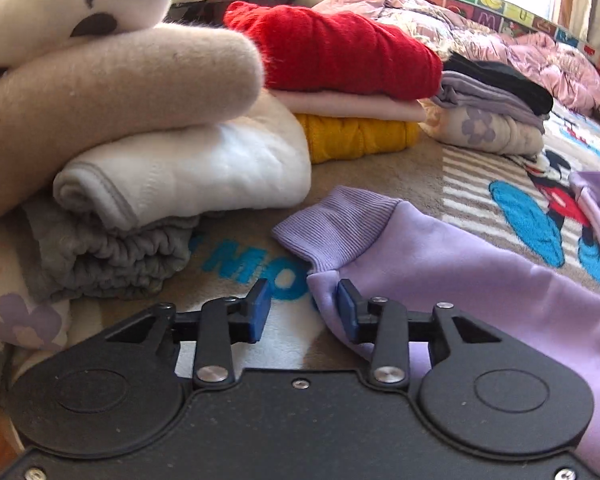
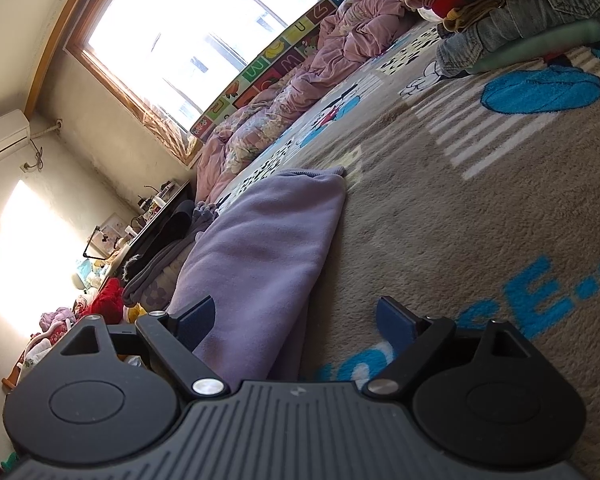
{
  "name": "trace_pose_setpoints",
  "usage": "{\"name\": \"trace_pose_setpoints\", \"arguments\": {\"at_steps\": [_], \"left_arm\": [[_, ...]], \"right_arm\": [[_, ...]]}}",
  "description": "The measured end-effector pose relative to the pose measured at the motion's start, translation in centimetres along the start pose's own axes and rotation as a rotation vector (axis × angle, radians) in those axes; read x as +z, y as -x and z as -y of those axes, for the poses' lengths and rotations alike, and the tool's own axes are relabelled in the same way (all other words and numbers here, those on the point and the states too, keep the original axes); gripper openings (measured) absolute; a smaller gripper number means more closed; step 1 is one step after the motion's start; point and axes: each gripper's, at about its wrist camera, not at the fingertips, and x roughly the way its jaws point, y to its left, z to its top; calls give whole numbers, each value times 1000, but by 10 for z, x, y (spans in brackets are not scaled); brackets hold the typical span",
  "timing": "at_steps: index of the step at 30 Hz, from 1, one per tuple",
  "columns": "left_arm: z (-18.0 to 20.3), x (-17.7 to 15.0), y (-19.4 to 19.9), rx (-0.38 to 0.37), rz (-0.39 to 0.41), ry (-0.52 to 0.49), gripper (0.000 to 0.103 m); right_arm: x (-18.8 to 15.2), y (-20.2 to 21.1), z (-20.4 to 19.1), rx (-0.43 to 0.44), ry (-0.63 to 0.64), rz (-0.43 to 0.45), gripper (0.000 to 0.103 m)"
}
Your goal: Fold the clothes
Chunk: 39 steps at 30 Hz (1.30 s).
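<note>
A lilac sweatshirt lies on the patterned blanket, its ribbed cuff pointing left. My left gripper hovers low over the sleeve's edge with its blue pads apart. The right pad is against the lilac fabric and the left pad is over bare blanket, so nothing is pinched. In the right wrist view the same lilac garment lies folded over on the blanket. My right gripper stands wide open, its left pad above the cloth and its right pad over the blanket.
Stacks of folded clothes line the far side: beige and white pieces with a plush toy on top, a red sweater over pink and yellow ones, and a black-and-grey pile. A pink duvet and a heap of jeans lie beyond.
</note>
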Motion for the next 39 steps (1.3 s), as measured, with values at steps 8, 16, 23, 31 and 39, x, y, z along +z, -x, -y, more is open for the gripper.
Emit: {"name": "trace_pose_setpoints", "arguments": {"at_steps": [8, 16, 23, 31, 39], "left_arm": [[-42, 4, -6, -194, 14, 417, 38], [-25, 12, -32, -234, 2, 421, 34], [-3, 13, -13, -89, 140, 228, 9], [2, 16, -24, 27, 70, 150, 28], [5, 10, 5, 19, 139, 112, 28]], "right_arm": [[-1, 0, -1, -4, 13, 1, 88], [-2, 0, -3, -4, 27, 2, 90], [-2, -2, -4, 1, 39, -3, 93], [-3, -3, -5, 5, 45, -5, 94], [-1, -3, -4, 4, 45, -5, 94]]}}
